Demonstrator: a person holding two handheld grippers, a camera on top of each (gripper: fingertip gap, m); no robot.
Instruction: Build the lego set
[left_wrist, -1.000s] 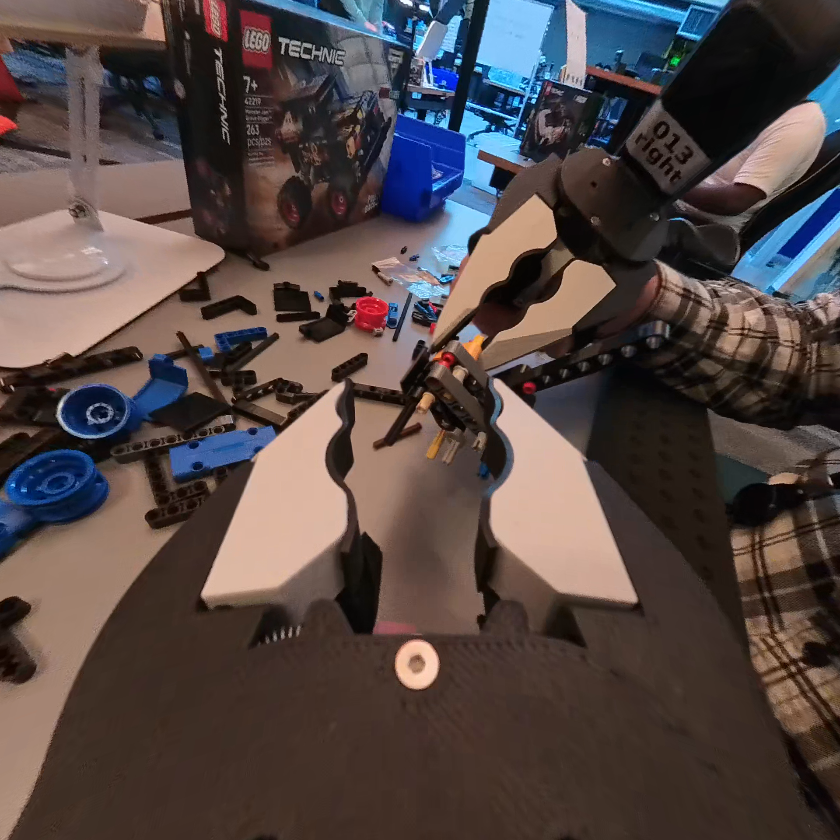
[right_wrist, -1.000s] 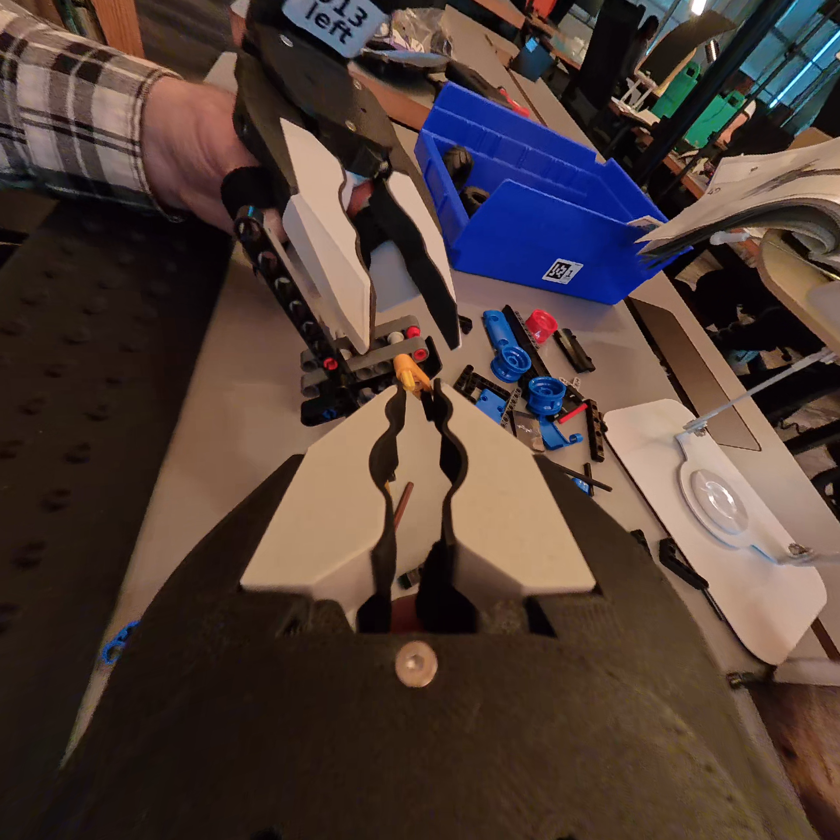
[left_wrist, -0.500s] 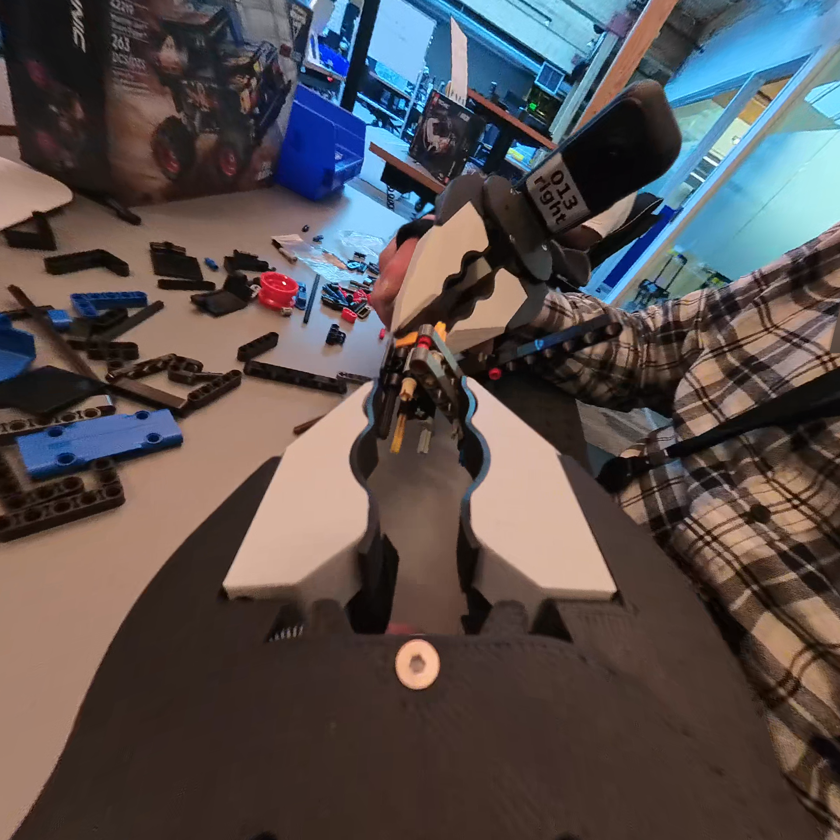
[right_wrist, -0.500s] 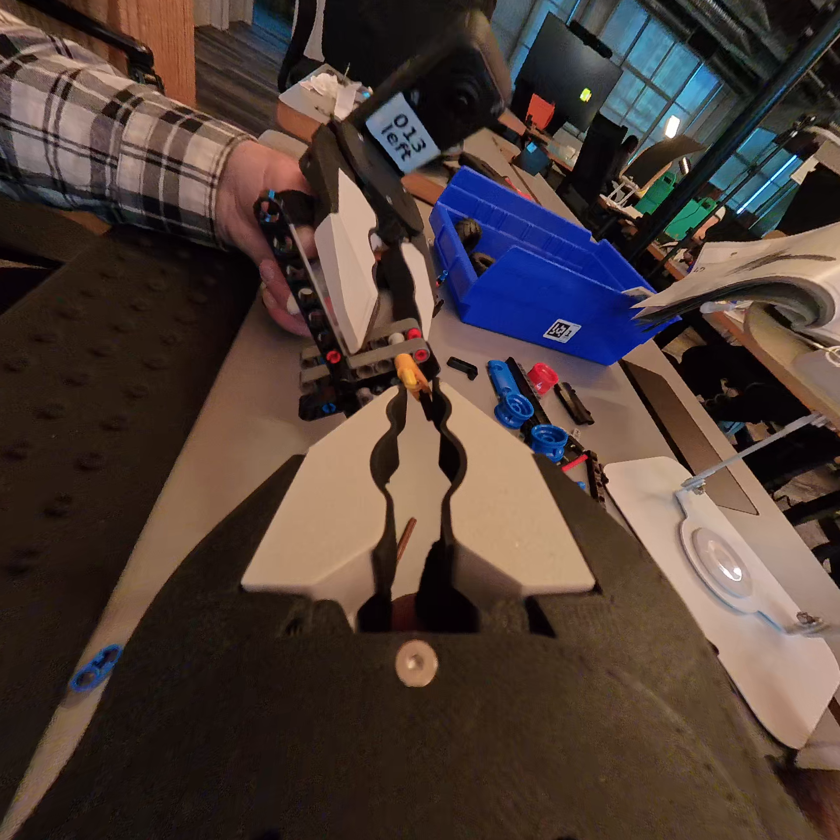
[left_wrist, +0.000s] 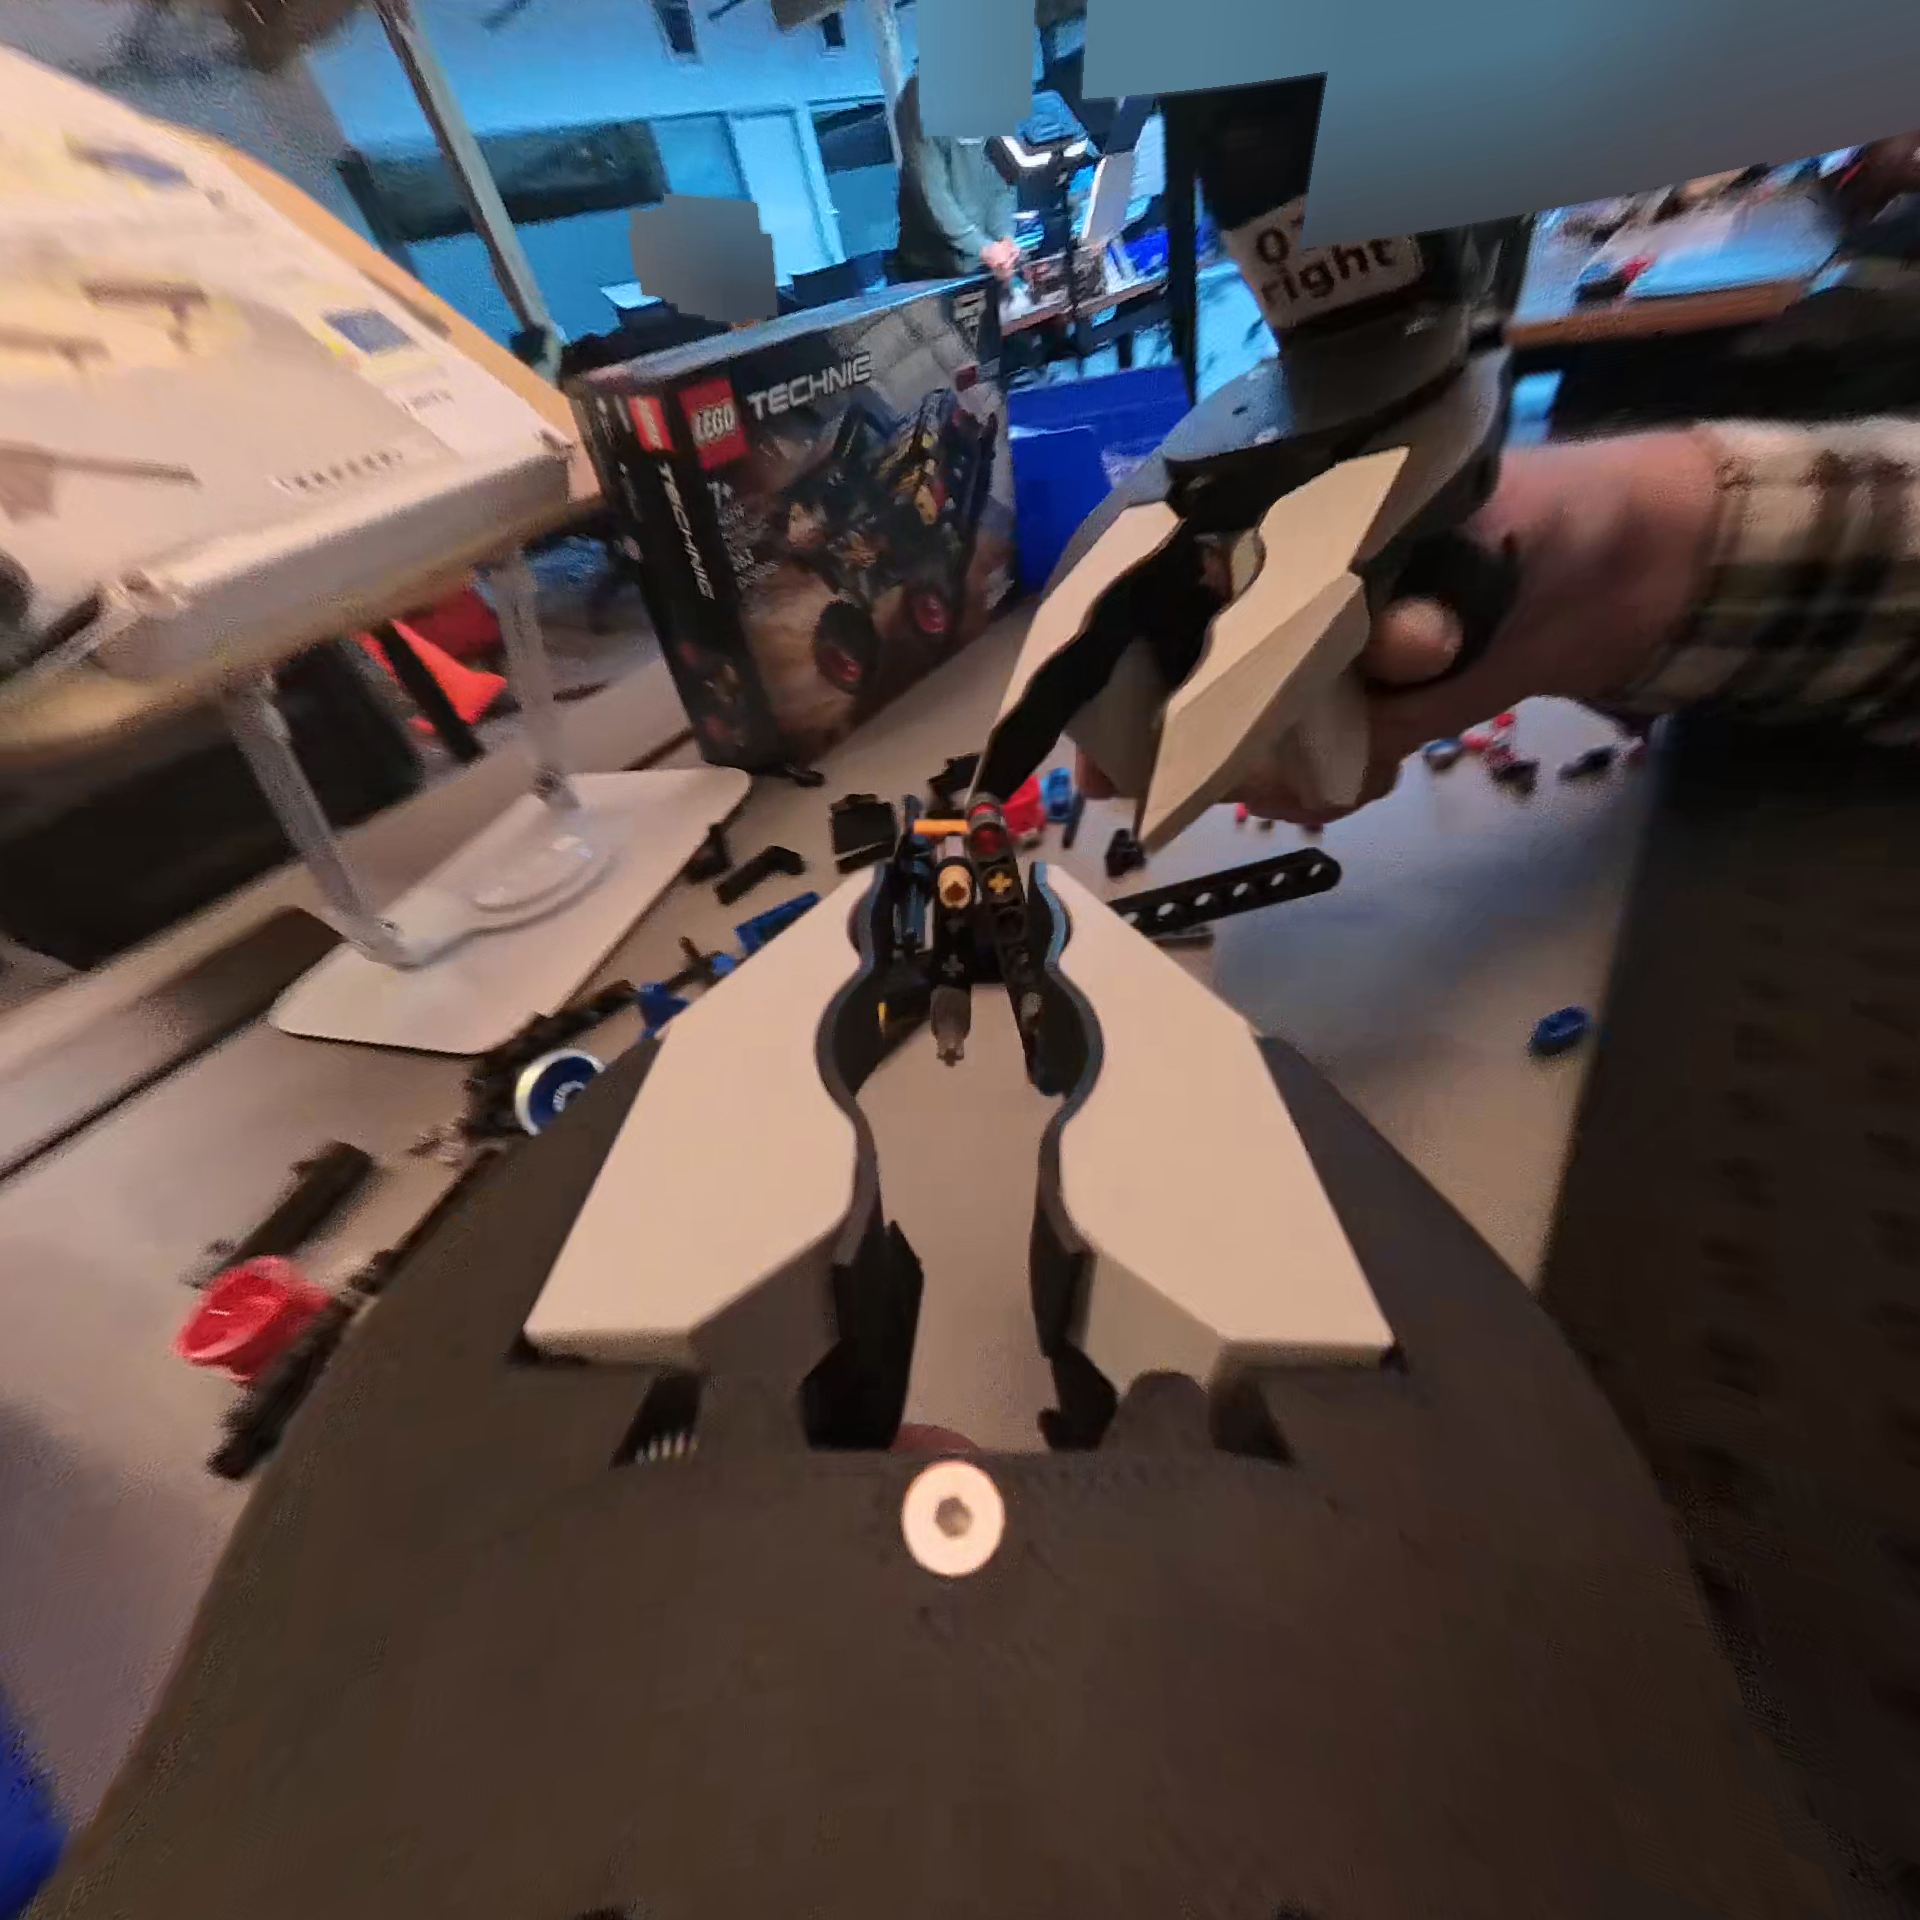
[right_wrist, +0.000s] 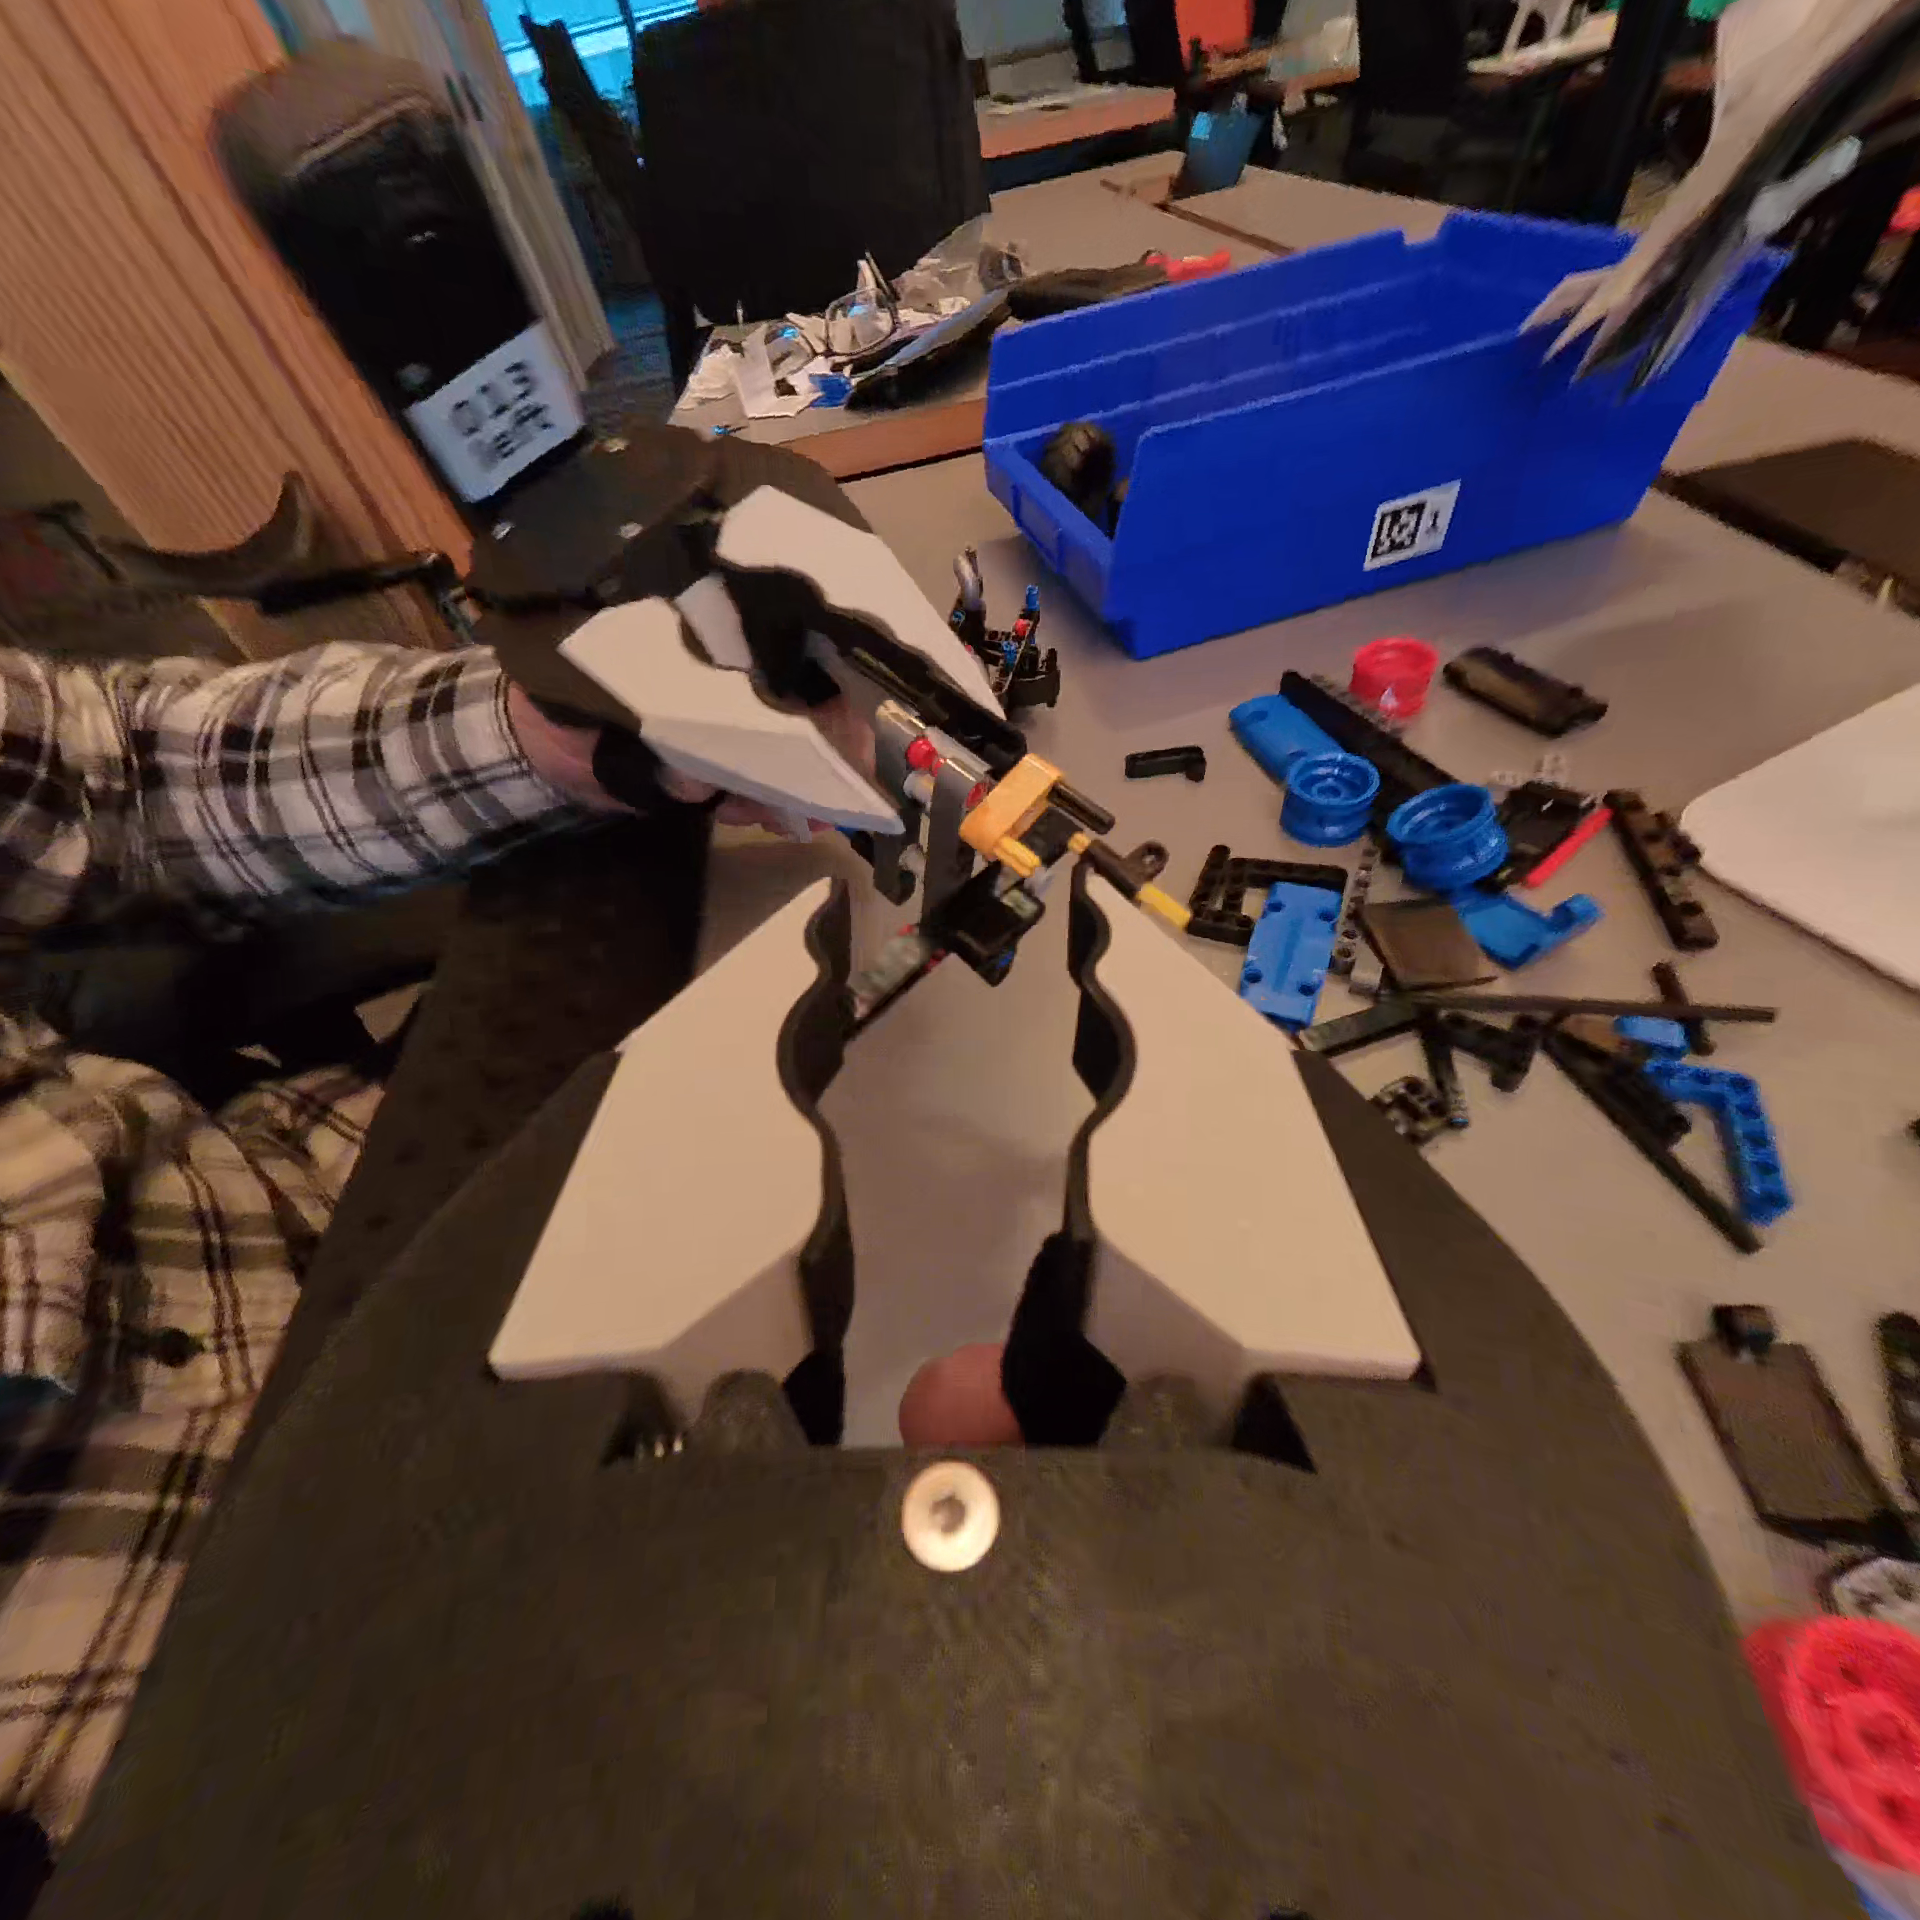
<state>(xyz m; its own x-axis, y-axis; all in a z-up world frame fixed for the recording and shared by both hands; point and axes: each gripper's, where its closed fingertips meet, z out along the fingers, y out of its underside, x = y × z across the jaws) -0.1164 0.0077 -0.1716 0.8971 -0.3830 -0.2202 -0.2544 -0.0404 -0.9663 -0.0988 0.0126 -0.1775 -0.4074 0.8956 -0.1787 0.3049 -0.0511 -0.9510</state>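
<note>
- Your left gripper (left_wrist: 956, 914) is clamping the half-built lego model (left_wrist: 961, 925) between its fingertips, holding it up above the grey table (left_wrist: 1403, 997).
- Your right gripper (right_wrist: 951, 894) is standing with jaws parted and gripping nothing, its tips flanking the model's lower end.
- Loose pieces (right_wrist: 1475, 935) are lying scattered on the table near the blue bin (right_wrist: 1299, 468) and the lego box (left_wrist: 821, 540).

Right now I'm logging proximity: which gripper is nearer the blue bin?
Right. The blue bin lies ahead and to the right of the right gripper; the left gripper, gripping the lego assembly, sits farther left.
</note>
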